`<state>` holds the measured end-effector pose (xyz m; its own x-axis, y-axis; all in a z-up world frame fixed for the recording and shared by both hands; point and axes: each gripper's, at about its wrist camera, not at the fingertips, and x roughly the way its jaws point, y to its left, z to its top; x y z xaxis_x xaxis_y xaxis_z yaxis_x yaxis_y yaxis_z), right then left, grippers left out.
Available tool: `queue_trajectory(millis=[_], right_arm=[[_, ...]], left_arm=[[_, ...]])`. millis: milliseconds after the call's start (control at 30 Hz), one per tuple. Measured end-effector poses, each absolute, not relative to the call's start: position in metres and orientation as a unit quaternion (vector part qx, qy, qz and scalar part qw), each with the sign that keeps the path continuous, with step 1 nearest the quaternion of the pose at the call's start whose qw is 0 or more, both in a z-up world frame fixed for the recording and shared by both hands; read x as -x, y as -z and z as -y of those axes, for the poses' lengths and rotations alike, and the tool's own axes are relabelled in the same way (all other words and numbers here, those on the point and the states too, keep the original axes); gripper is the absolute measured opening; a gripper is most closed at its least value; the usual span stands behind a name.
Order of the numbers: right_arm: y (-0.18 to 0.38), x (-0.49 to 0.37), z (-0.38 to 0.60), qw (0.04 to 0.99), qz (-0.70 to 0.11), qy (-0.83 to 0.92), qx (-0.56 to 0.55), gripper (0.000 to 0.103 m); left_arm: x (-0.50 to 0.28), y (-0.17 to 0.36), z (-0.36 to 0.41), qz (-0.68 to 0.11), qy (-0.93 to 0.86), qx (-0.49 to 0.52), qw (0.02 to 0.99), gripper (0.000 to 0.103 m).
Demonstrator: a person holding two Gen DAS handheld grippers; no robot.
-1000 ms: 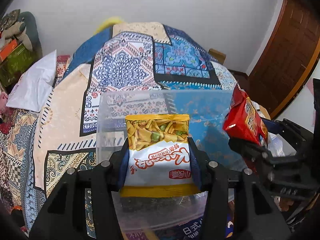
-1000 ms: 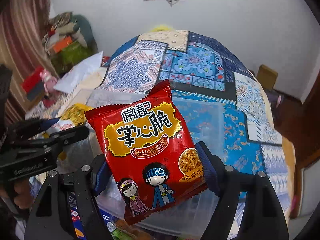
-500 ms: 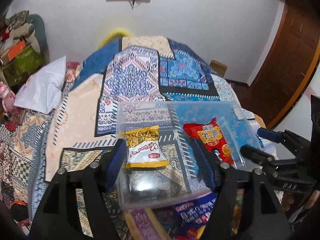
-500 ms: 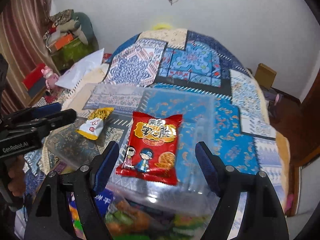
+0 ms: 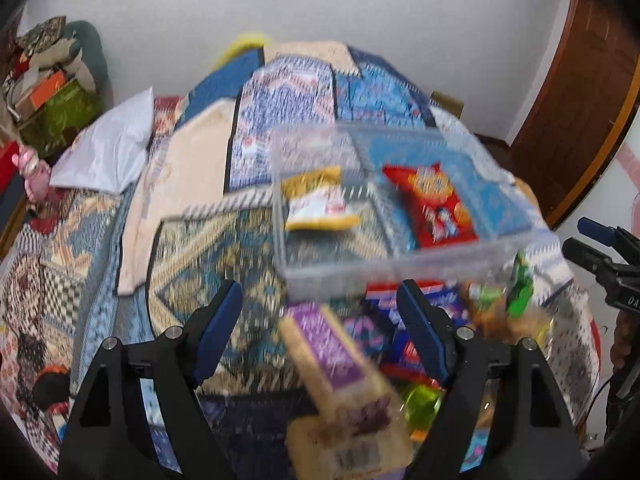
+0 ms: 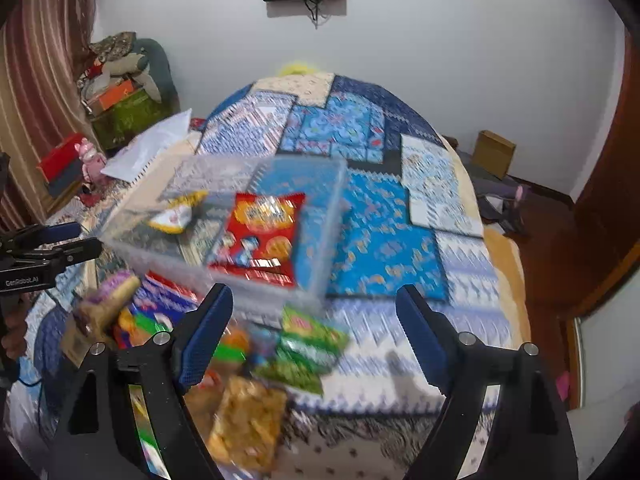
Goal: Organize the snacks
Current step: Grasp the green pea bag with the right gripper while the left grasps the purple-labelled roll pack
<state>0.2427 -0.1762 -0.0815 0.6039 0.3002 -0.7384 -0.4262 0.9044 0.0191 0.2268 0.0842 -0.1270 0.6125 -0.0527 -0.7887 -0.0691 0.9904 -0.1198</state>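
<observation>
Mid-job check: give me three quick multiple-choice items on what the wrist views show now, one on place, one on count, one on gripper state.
1. Where is the red snack packet?
A. In the clear plastic bin
B. Between the right gripper's fingers
C. On the white pillow

2. How many packets lie in the bin?
A. None
B. Two
C. Five

3. How does the left gripper stand?
A. Shut on the yellow-and-white packet
B. Open, holding nothing
C. Shut on the bin's rim

Answers:
1 A: it lies flat on the bin's floor.
2 B: only the red and the yellow-and-white packets are inside.
3 B: its fingers are spread wide with nothing held between them.
</observation>
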Motion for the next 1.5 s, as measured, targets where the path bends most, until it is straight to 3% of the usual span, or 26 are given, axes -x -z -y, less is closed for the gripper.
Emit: queue_trajectory(millis=[367,467,533,600,667,800,967,1033,1067,1100,1233,1267,1300,1333,1367,1400,1500], right_arm=[[0.144,-0.248,0.183,0.865,-0.461,-0.186,0.065,0.082],[0.154,-0.252,0.185,0.862,-0.47,-0.186,0.046,0.081],[0.158,-0.253,0.188,0.858,-0.475,-0.193,0.027,0.074],[0.16,-0.254,0.189,0.853,-0.48,-0.203,0.01,0.058],[0.163,-0.253,0.19,0.85,-0.484,-0.208,0.003,0.051],[0.161,-0.248,0.192,0.855,-0.476,-0.208,0.002,0.048],[0.153,-0.24,0.2,0.859,-0.469,-0.206,0.001,0.046],[0.149,-0.237,0.202,0.861,-0.465,-0.206,0.001,0.045],[0.146,-0.236,0.203,0.863,-0.462,-0.206,0.0,0.044],[0.144,-0.234,0.205,0.864,-0.46,-0.206,-0.001,0.043],[0.132,-0.228,0.209,0.868,-0.449,-0.211,-0.006,0.043],[0.13,-0.226,0.209,0.869,-0.448,-0.212,-0.007,0.043],[0.128,-0.225,0.209,0.869,-0.446,-0.213,-0.007,0.043],[0.127,-0.223,0.209,0.869,-0.445,-0.214,-0.009,0.043],[0.126,-0.222,0.209,0.869,-0.445,-0.215,-0.01,0.043],[0.126,-0.221,0.209,0.869,-0.445,-0.217,-0.011,0.043],[0.127,-0.22,0.207,0.868,-0.446,-0.219,-0.007,0.043]], left_arm=[[-0.213,0.167,-0.078,-0.468,-0.003,0.073,0.88,0.079],[-0.216,0.17,-0.077,-0.468,0.004,0.082,0.88,0.068],[-0.217,0.172,-0.077,-0.469,0.016,0.098,0.877,0.061],[-0.216,0.172,-0.075,-0.465,0.012,0.098,0.88,0.06],[-0.214,0.171,-0.074,-0.46,0.01,0.097,0.883,0.058],[-0.205,0.167,-0.074,-0.451,-0.001,0.09,0.888,0.044],[-0.191,0.158,-0.076,-0.442,-0.009,0.076,0.894,0.041],[-0.185,0.154,-0.078,-0.435,-0.012,0.074,0.897,0.028],[-0.182,0.15,-0.079,-0.433,-0.014,0.071,0.899,0.011],[-0.182,0.148,-0.08,-0.435,-0.009,0.079,0.897,0.005],[-0.18,0.146,-0.084,-0.445,0.0,0.088,0.891,0.005],[-0.181,0.148,-0.083,-0.449,-0.008,0.081,0.89,0.011],[-0.182,0.149,-0.083,-0.451,-0.01,0.082,0.889,0.028],[-0.183,0.15,-0.083,-0.452,-0.007,0.086,0.888,0.037],[-0.185,0.151,-0.083,-0.452,-0.007,0.089,0.888,0.057],[-0.186,0.152,-0.083,-0.454,-0.007,0.09,0.887,0.068],[-0.194,0.16,-0.079,-0.466,-0.002,0.085,0.881,0.068]])
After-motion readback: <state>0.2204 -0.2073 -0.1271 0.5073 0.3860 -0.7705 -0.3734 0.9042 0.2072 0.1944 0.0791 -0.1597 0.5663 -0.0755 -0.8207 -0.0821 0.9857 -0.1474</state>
